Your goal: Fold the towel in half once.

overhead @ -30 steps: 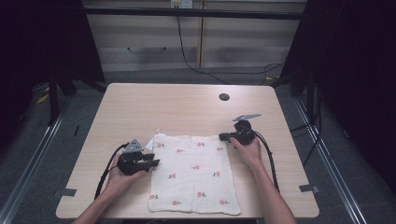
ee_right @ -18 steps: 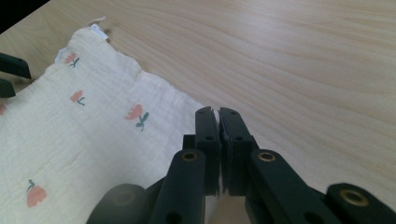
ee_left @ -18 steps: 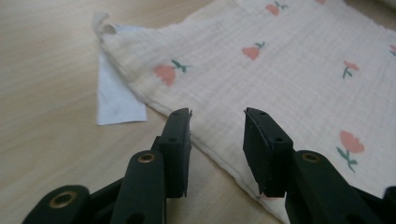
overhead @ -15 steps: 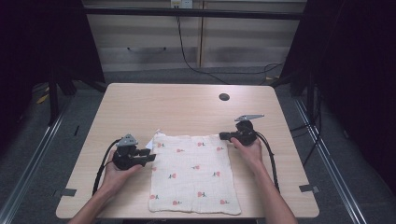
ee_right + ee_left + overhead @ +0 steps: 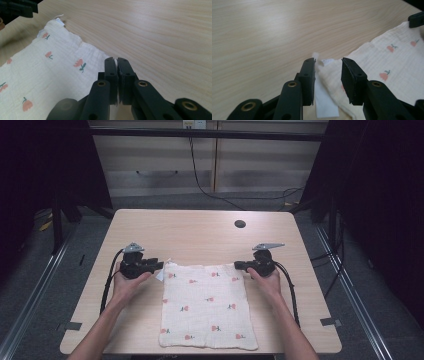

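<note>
1. Spanning the scene, the table (image 5: 200, 235) carries a cloth (image 5: 207, 307) lying flat at its near middle; the cloth's near edge reaches the table's near edge.
2. The right gripper (image 5: 240, 265) sits at the cloth's far right corner, jaws pressed together on that corner; the pinched fabric is hidden between the pads.
3. The left gripper (image 5: 328, 75) is at the far left corner, jaws apart after just closing a little, straddling the corner and its white label (image 5: 324, 100) without pressing them.
</note>
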`<state>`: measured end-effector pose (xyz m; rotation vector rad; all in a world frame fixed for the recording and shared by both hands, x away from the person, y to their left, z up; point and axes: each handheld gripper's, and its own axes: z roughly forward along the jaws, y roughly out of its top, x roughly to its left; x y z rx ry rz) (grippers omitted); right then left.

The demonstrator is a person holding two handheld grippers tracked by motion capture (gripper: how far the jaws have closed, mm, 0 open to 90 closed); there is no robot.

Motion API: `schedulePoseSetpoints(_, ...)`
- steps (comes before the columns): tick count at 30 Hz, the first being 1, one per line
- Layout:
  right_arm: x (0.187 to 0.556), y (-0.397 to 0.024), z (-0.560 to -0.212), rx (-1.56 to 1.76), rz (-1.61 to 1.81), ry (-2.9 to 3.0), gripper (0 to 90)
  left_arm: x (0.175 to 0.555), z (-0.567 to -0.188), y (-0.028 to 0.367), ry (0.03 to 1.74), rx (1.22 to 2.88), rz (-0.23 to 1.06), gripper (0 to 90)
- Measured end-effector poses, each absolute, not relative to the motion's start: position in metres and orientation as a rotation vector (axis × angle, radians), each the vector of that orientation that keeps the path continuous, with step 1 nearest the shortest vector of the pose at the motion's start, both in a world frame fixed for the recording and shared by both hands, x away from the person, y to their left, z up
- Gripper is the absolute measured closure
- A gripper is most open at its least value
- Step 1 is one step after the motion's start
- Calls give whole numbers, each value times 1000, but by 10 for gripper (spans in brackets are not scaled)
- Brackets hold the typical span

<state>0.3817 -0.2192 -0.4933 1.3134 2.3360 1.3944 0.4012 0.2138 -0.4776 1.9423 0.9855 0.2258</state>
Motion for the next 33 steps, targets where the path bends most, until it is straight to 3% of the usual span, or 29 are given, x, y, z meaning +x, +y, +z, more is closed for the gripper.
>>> schedulePoseSetpoints(17, 377, -226, -496, 1323, 1406, 2301, 872, 413, -491, 199, 980, 2012, 227, 618)
schedulePoseSetpoints(33, 373, -227, -496, 1332, 1410, 2292, 872, 416, -502, 191, 983, 2042, 191, 661)
